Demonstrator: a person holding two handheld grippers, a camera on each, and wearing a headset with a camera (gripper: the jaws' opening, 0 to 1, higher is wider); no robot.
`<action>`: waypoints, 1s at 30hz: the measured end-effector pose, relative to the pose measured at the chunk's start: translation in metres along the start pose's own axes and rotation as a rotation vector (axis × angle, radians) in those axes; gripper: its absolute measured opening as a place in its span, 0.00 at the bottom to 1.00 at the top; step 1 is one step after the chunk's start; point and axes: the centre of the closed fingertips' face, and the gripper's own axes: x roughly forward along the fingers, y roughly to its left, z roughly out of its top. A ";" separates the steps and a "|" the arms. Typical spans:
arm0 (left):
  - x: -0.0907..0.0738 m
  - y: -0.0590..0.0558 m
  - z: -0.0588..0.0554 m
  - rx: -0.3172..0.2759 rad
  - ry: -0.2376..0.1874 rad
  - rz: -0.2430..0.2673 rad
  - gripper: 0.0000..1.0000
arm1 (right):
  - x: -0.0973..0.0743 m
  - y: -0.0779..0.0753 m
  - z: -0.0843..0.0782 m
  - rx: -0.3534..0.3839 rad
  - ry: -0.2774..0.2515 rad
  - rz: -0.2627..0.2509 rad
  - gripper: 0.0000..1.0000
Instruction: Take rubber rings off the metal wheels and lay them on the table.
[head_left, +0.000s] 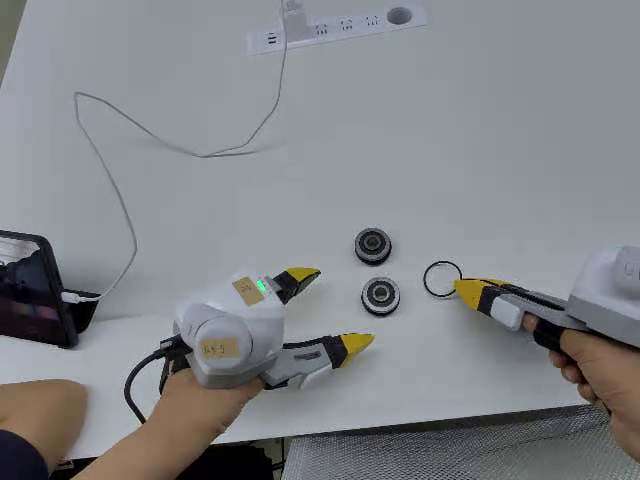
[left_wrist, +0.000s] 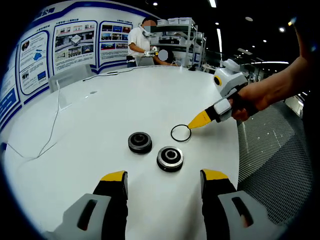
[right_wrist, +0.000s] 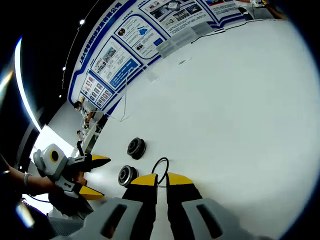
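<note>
Jaws of the right gripper (head_left: 468, 290) are closed on the edge of the rubber ring (head_left: 441, 279), which lies flat on the table (head_left: 500, 150). Left gripper (head_left: 332, 308) gapes wide beside the near wheel (head_left: 381, 295), with the far wheel (head_left: 373, 245) just behind it. Power strip (head_left: 340, 25), cable (head_left: 205, 156) and phone (head_left: 30, 290) lie well apart.

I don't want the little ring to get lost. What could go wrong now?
The right gripper seems to pinch just the edge of the thin rubber ring with its jaws nearly shut, so the ring might cling or flick away on release. The near wheel lies loose between the ring and the open left gripper; a bump could slide it onto the ring or into the far wheel.
</note>
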 end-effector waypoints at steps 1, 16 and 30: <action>0.000 0.000 0.000 0.002 0.001 0.000 0.60 | 0.000 0.000 0.000 -0.013 0.001 -0.005 0.08; 0.001 0.000 0.001 0.000 0.000 -0.006 0.58 | -0.002 0.000 0.002 -0.115 0.009 -0.024 0.16; 0.004 -0.001 0.010 0.020 -0.015 -0.018 0.49 | 0.006 0.019 -0.003 -0.092 0.018 0.038 0.16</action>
